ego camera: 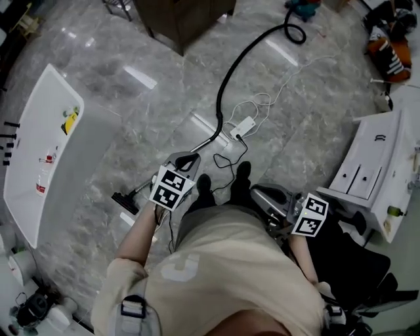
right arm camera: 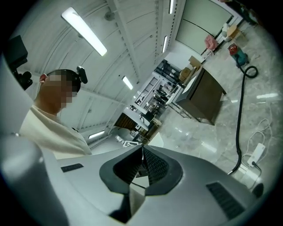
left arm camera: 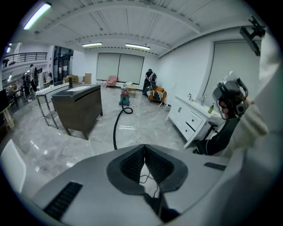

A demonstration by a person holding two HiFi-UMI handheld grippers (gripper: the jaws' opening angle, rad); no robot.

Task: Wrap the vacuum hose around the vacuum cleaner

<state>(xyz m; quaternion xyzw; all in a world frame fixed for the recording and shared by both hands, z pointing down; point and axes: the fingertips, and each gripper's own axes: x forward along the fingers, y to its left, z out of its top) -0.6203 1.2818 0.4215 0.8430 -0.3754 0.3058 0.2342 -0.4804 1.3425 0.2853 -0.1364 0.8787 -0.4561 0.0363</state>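
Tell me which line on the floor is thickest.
The black hose running to the far vacuum; the white cord and thin black wire are much slimmer.

Under me is a glossy grey marble floor (ego camera: pixel 131 118). A black vacuum hose (ego camera: pixel 230 72) snakes from the teal vacuum cleaner (ego camera: pixel 303 6) at the top edge down to frame centre. There it ends beside a white power strip (ego camera: pixel 242 127) with its looped cable (ego camera: pixel 289 75). A black floor nozzle (ego camera: pixel 125 201) lies at left of centre.

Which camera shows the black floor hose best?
The head view: from above, the hose shows nearly its whole run. The left gripper view shows it farther off; the right gripper view, at its edge.
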